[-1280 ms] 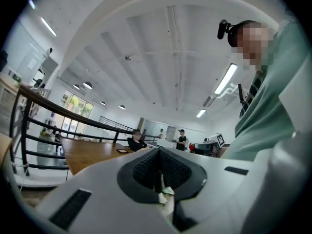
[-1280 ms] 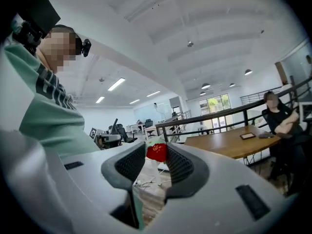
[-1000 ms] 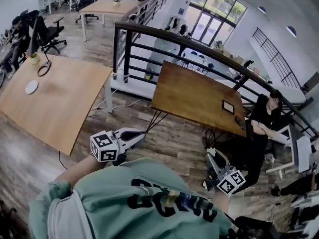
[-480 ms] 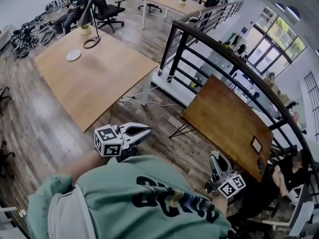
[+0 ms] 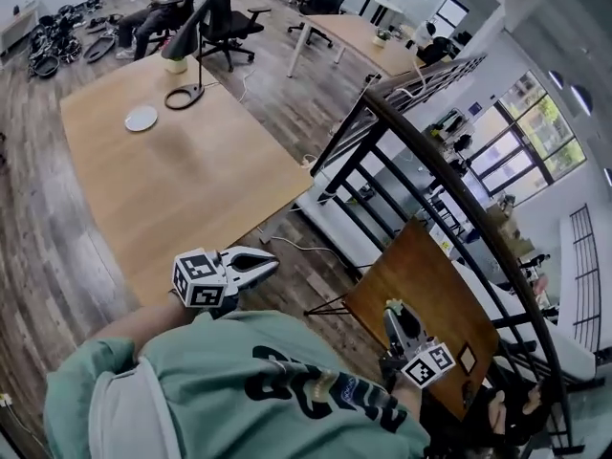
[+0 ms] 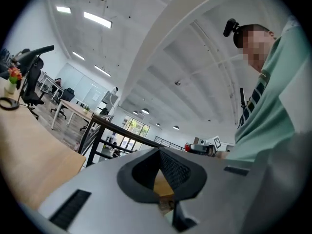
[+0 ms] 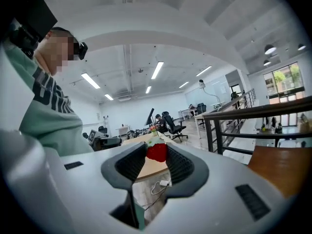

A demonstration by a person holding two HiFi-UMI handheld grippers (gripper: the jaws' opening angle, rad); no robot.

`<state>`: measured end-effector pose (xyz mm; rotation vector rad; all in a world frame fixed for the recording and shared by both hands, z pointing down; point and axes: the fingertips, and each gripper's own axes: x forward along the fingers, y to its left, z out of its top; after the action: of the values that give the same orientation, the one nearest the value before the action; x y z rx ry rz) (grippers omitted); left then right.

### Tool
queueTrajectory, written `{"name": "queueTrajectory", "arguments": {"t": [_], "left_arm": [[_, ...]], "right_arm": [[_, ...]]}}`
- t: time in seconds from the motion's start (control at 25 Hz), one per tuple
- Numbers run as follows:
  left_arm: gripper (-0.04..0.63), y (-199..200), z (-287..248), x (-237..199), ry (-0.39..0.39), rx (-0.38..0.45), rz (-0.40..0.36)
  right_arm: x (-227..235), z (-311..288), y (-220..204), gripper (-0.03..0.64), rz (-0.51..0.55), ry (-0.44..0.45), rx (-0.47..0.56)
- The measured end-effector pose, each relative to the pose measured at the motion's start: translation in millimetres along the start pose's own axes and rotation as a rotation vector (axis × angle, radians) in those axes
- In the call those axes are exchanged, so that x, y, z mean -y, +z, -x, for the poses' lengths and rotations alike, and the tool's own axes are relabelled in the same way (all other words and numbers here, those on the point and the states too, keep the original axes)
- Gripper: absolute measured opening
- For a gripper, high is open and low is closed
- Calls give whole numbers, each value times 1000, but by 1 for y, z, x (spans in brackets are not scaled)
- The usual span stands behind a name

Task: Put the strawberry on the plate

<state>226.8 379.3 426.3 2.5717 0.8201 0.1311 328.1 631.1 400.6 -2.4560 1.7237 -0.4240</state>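
Red strawberry (image 7: 157, 151) sits clamped at the tips of the right gripper (image 5: 395, 316), well apart from the plate (image 5: 141, 118) on the pale wooden table (image 5: 201, 189). The left gripper (image 5: 260, 262), closed and empty, hangs nearer the plate, roughly between plate and fruit.

"What's worn?"
"A mint-green, short-sleeved shirt (image 5: 191, 390) with dark lettering (image 5: 316, 390)."
"And the tools?"
"The left gripper (image 5: 272, 262) and right gripper (image 5: 392, 307) are pale grey, with black ribbed pads (image 7: 179, 164) and a black-and-white marker cube (image 5: 199, 280) on each."
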Motion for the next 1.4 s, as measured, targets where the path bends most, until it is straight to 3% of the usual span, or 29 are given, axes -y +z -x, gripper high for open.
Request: {"name": "queueTrajectory", "arguments": {"t": [0.16,0.36,0.64,0.88,1.04,1.16,1.4], "left_arm": [[3,33,14,-56,38,22,-16],[3,59,56,-120,171,90,-6],[3,69,132,-160,435,187,8],[3,87,166,-189,687,265,-42],[3,112,184,-217,881,337,-60],[3,113,183,-224,981,358,-52],[3,130,192,-239,1173,453,-45]], "right_arm": [[9,-81,26,135,-16,55,9],[10,-184,38,135,11,186,-60],[-2,-312,47,135,37,435,-119],[-13,-427,48,135,72,711,-192],[-18,-513,71,135,94,868,-193],[-18,-555,78,135,125,979,-200],[-30,-631,55,135,81,1147,-265]]}}
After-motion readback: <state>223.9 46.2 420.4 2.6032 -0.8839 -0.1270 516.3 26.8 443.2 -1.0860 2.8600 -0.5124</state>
